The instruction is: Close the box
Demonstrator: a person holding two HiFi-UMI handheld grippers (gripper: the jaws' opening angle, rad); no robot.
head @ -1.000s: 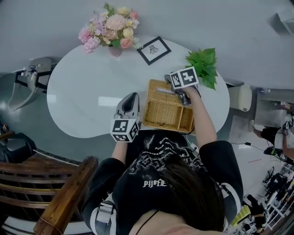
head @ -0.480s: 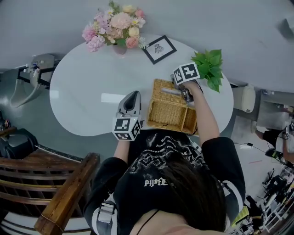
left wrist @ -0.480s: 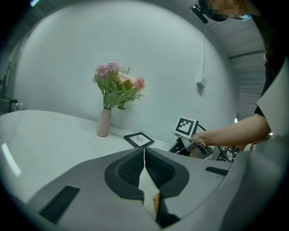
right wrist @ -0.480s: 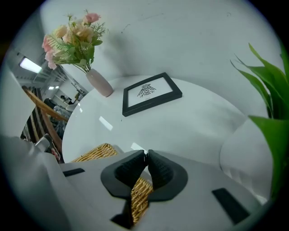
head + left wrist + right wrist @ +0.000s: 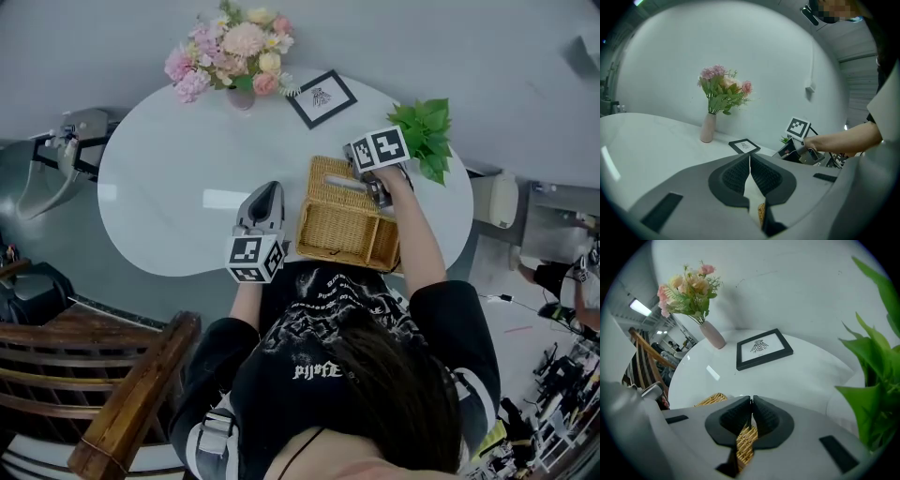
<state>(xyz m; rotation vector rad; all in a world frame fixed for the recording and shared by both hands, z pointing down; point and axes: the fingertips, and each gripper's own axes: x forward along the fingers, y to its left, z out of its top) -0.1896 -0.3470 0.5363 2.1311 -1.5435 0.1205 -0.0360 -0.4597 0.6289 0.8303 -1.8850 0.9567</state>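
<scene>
The box [image 5: 342,225] is woven wicker and sits on the white table [image 5: 178,178], close to its near edge and directly in front of you. From the weave, expect it to be light, fairly stiff yet yielding under a hard squeeze, and rough enough not to slip in the pads. It may skate on the smooth tabletop if you push it sideways. Take hold of a thin edge of the lid [image 5: 745,446] rather than across the body. Your right gripper [image 5: 367,187] stands at the far side of the box, pointing steeply down. Its jaws have just been closing and now stand almost together with a strip of wicker between the pads, which I judge to be the lid's edge, clamped. How far the lid stands open cannot be told. Your left gripper [image 5: 269,192] lies just beside the box's left wall, jaws together on nothing, well placed to steady the box. A green plant [image 5: 424,136] stands just beside the right gripper, so its leaves may brush your hand. The picture frame [image 5: 322,97] and the vase of flowers [image 5: 230,52] stand further back, well apart from the box. A wooden chair [image 5: 122,394] stands off the table to your left.
</scene>
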